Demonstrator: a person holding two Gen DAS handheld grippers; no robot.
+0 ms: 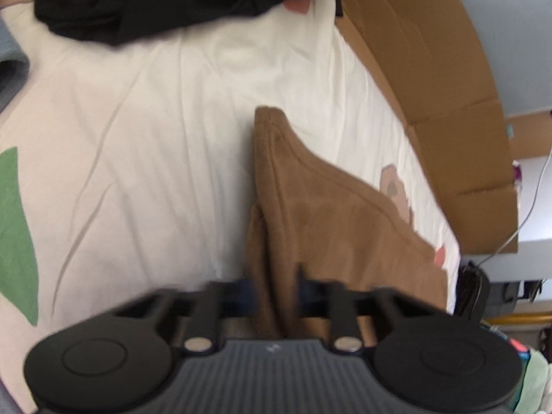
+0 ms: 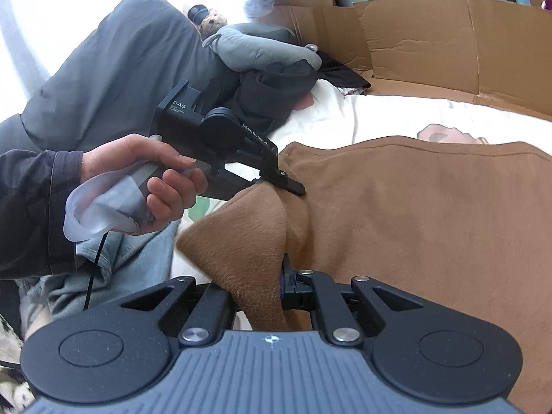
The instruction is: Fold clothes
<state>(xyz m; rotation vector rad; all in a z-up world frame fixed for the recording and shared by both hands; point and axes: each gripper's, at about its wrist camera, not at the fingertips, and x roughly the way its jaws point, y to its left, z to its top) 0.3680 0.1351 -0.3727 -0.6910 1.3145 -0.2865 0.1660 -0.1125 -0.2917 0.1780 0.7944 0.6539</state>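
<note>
- A brown garment [image 2: 396, 214] lay spread across a white sheet [image 1: 165, 131] printed with green and pink shapes; its near edge was lifted off the sheet by both grippers.
- The left gripper [image 2: 293, 188], held in a person's left hand [image 2: 151, 179], was clenched on a raised fold of the brown cloth; the left wrist view showed the fabric pinched between its jaws.
- The body of that gripper carried the white lettering "DAS" on its rear block and "Cenfiobot.AI" or similar along its arm; the smaller print beneath was too fine to read.
- The right gripper [image 2: 276, 286] was clamped tight on another flap of the same garment, which stood up between its jaws.
- A black garment [image 1: 165, 0] lay bunched at the far end of the sheet; flattened cardboard [image 2: 431, 41] lined the bed's far side; a teddy bear [image 2: 210, 20] sat beyond a grey pillow [image 2: 114, 58].
</note>
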